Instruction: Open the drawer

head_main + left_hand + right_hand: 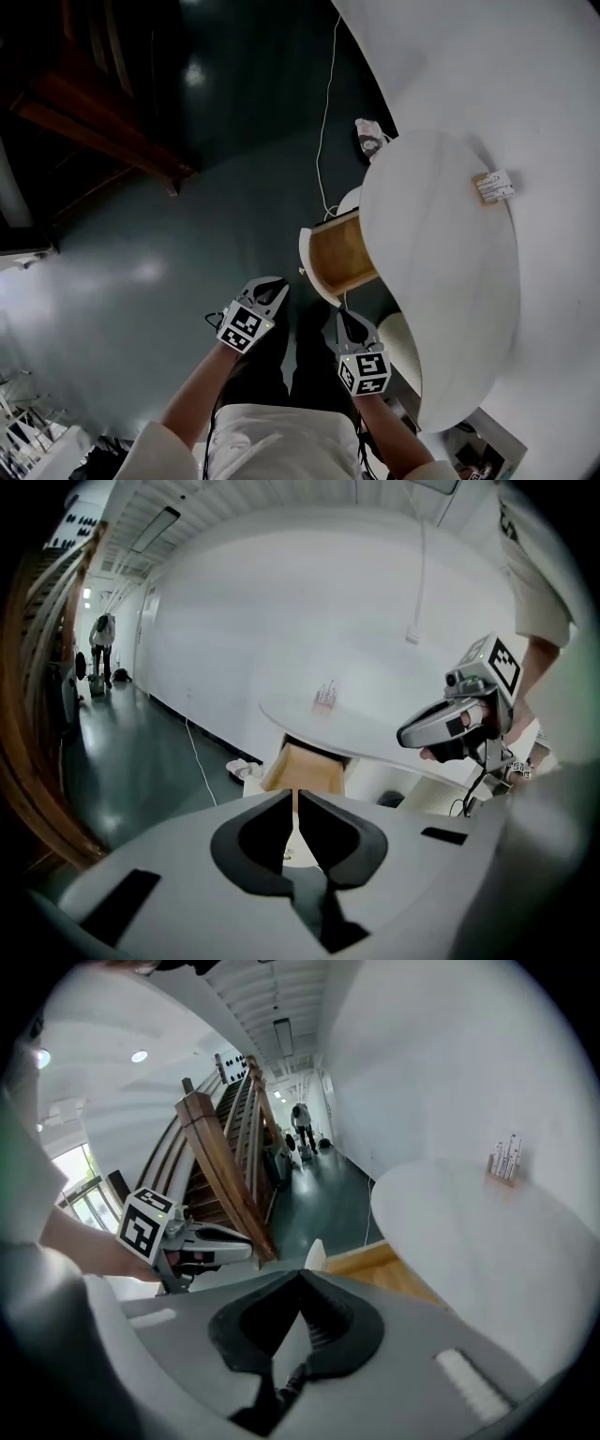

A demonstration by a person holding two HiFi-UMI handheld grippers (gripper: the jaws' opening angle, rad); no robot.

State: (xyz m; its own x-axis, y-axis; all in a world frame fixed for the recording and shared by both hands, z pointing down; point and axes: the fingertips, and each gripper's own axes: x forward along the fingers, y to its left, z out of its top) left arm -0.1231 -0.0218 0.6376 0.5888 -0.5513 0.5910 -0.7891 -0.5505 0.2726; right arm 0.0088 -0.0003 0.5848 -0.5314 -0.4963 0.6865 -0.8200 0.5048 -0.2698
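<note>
The drawer (pixel 339 251) stands pulled out from under the round white table (pixel 450 281), showing its wooden inside and white front (pixel 312 267). Both grippers hang in the air short of it, touching nothing. My left gripper (pixel 272 291) points at the drawer (pixel 305 769); its jaws (pixel 296 794) are nearly together with a thin slit and nothing between them. My right gripper (pixel 349 321) is shut and empty, its tips meeting (pixel 300 1274), with the drawer (pixel 375 1262) just beyond. Each gripper shows in the other's view: the right (pixel 408 735), the left (pixel 246 1239).
A white cable (pixel 325 122) runs across the dark green floor to the table's base. A wooden staircase (pixel 84 103) rises at the left. A small holder (pixel 493 185) sits on the tabletop. A person (pixel 302 1124) stands far down the corridor.
</note>
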